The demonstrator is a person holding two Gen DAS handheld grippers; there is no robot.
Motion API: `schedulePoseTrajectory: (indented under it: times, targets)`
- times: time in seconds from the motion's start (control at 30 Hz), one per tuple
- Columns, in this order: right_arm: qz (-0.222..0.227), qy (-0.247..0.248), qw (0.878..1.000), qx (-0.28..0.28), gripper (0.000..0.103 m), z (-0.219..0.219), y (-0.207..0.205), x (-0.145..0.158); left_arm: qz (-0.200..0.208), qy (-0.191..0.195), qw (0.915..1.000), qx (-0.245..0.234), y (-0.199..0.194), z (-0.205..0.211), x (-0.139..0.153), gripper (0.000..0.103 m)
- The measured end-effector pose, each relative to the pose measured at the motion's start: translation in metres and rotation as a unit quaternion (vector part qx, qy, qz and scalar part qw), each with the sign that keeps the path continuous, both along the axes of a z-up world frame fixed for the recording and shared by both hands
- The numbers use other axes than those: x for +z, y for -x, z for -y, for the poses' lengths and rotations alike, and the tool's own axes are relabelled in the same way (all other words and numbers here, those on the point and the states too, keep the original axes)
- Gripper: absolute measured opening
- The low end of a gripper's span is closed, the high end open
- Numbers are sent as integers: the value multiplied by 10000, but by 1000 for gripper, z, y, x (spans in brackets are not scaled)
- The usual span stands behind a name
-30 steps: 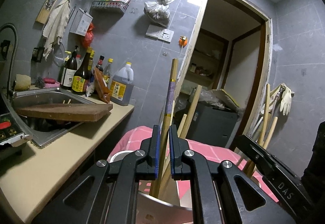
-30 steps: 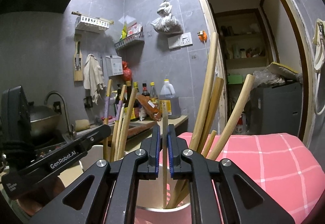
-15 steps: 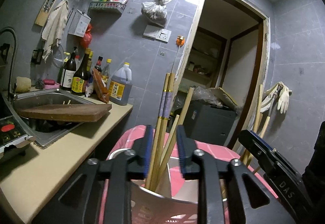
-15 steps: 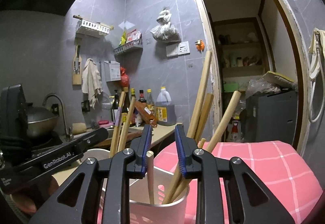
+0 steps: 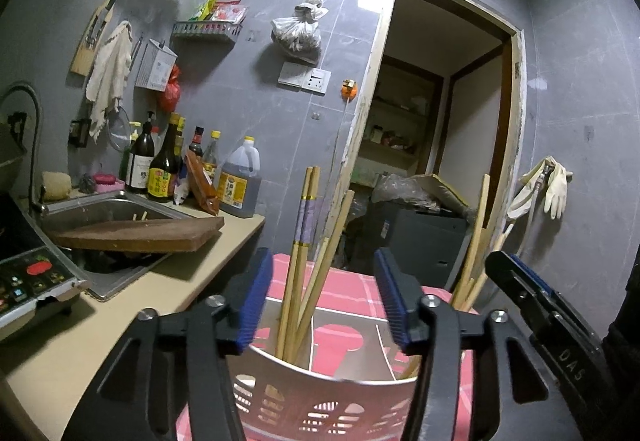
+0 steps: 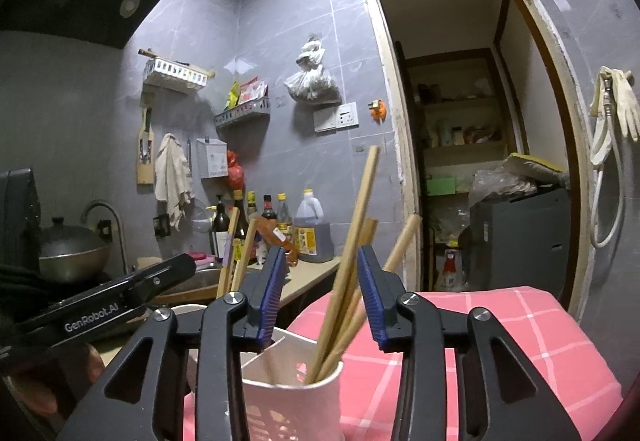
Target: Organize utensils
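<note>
Both tools gape above slim wooden chopsticks point(image 5: 304, 253) in perforated white holders point(image 6: 288, 401)

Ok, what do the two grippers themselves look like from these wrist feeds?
Both are matte black, angular linkage frames with silver pivot screws and ribbed blue pads on the fingers. The left gripper reads "GenRobot.AI" in white on its side in the right view; the right gripper shows "DAS" in the left view. No cables or sleeves are visible.
</note>
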State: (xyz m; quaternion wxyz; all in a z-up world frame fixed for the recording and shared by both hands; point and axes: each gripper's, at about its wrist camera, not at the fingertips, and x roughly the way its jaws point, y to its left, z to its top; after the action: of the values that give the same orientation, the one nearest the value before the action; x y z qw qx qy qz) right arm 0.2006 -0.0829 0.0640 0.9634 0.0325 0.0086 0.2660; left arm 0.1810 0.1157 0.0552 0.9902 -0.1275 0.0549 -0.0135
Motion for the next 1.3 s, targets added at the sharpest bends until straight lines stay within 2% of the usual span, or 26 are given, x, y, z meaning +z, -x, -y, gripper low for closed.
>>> schedulePoseTrajectory:
  times: [0.27,0.4,0.5,0.6,0.7,1.03,1.3]
  targets:
    - [-29,-86,9997,-243,45,33,26,11,-110,-151,9998,32,18,15,4,63]
    - [-81,-109,9992,-378,55,50,39,13,-126,-191,9997,-9,27,23,6,74]
    - [-154,-99,9987,-482,57,62,48,13,-123,-233,9996,-56,35,30,7,81]
    - [-235,-101,9980,-575,68,73,55,13,-135,-262,9995,-100,43,37,7,88]
    - [-312,-93,9974,-637,75,83,67,13,-163,-279,9994,-134,53,41,6,94]
    - [-566,44,9953,-781,98,108,115,16,-326,-394,9986,-133,88,55,0,99]
    - [-607,177,9925,-1047,103,114,146,1,-390,-573,9976,34,122,61,-12,101]
